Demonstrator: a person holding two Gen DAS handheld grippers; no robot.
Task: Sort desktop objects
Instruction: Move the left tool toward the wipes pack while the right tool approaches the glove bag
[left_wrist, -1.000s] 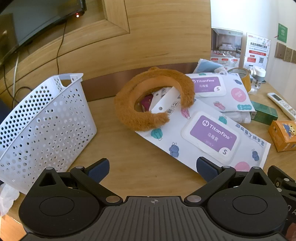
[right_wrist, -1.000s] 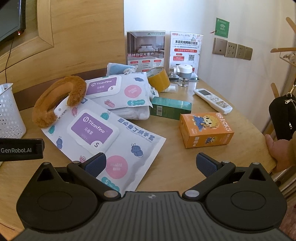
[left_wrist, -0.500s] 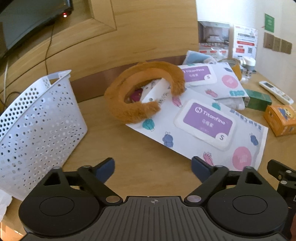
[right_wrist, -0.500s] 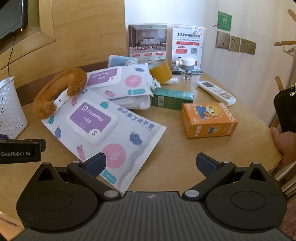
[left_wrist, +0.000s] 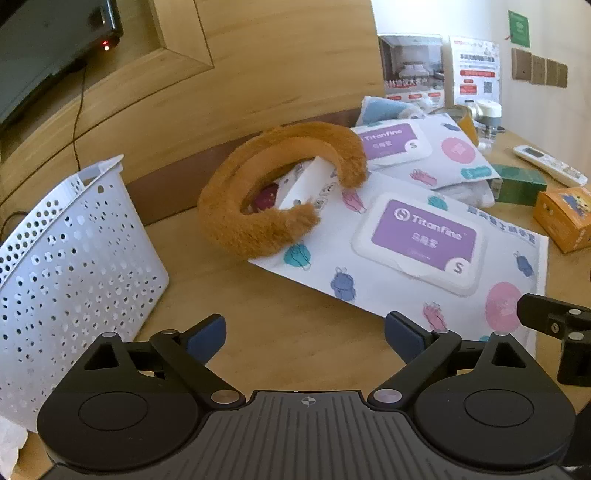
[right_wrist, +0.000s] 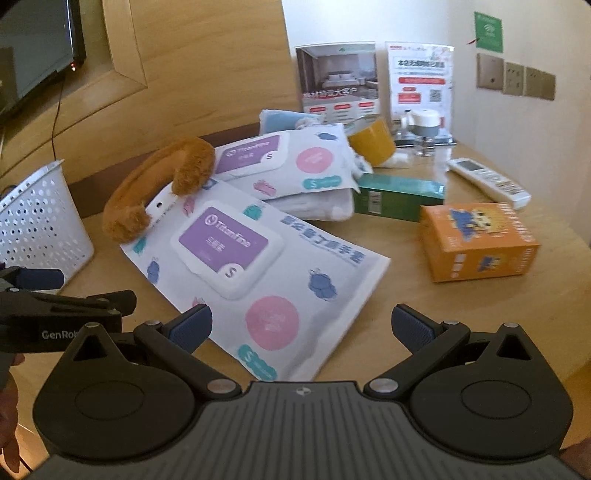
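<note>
A furry brown headband (left_wrist: 266, 206) (right_wrist: 155, 188) lies on a flat white Titanfine pack (left_wrist: 421, 240) (right_wrist: 236, 251); a second Titanfine pack (right_wrist: 284, 162) lies behind it. A white perforated basket (left_wrist: 70, 266) (right_wrist: 37, 221) stands at the left. An orange box (right_wrist: 476, 240), a green box (right_wrist: 399, 195), a yellow tape roll (right_wrist: 371, 142) and a white remote (right_wrist: 487, 181) lie to the right. My left gripper (left_wrist: 304, 332) is open and empty, near the basket. My right gripper (right_wrist: 301, 325) is open and empty above the near pack's front edge.
Two printed stand-up signs (right_wrist: 373, 81) and a small white-capped bottle (right_wrist: 424, 129) stand at the back by the wall. A TV (left_wrist: 48, 48) hangs upper left with a cable down the wood panel. The table edge (right_wrist: 576, 236) curves at the right.
Both grippers have shifted a little: the left view now sits slightly closer to the headband, and the right view has swung left, toward the packs. Both stayed open and empty.
</note>
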